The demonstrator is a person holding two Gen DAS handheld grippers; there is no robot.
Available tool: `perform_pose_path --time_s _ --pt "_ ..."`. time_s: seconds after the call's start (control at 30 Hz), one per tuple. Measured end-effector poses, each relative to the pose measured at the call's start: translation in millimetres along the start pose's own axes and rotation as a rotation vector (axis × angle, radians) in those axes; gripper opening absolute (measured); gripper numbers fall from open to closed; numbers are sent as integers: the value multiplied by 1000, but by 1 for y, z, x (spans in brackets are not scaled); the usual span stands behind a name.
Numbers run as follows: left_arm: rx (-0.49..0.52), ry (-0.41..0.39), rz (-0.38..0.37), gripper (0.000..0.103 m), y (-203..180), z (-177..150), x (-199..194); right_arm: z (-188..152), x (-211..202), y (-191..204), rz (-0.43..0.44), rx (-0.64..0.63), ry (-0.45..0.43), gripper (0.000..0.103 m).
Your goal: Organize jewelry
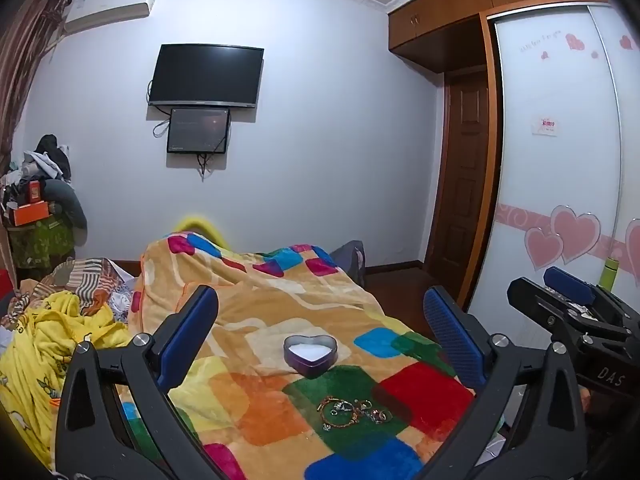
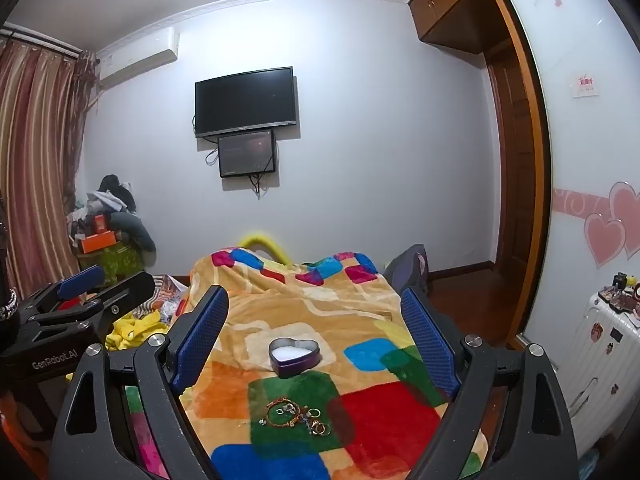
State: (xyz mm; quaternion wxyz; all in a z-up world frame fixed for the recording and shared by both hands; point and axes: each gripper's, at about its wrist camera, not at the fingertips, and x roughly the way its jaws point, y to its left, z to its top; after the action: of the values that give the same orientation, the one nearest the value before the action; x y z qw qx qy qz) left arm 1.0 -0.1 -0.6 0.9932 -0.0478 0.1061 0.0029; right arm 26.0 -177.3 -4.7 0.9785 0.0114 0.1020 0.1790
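Ahead, heart-shaped tin (image 1: 310, 354) beyond jewelry pile (image 1: 354, 410) on patchwork blanket (image 1: 420, 392), left gripper (image 1: 320, 328) and right gripper (image 2: 316, 328) jaws spread wide, empty.

Heart tin (image 1: 310, 353) on blanket (image 1: 276, 304), behind jewelry pile (image 1: 354, 410); TV (image 1: 206, 75) on wall beyond.

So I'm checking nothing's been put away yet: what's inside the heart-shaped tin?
The heart-shaped tin shows only a white lining; no jewelry inside. Its near wall hides the front part of the bottom.
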Motion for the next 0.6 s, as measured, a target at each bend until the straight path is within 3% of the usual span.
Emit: perform_pose_path --time_s 0.6 --pt "7 33 -14 103 -2 -3 6 -7 5 1 -2 -4 21 86"
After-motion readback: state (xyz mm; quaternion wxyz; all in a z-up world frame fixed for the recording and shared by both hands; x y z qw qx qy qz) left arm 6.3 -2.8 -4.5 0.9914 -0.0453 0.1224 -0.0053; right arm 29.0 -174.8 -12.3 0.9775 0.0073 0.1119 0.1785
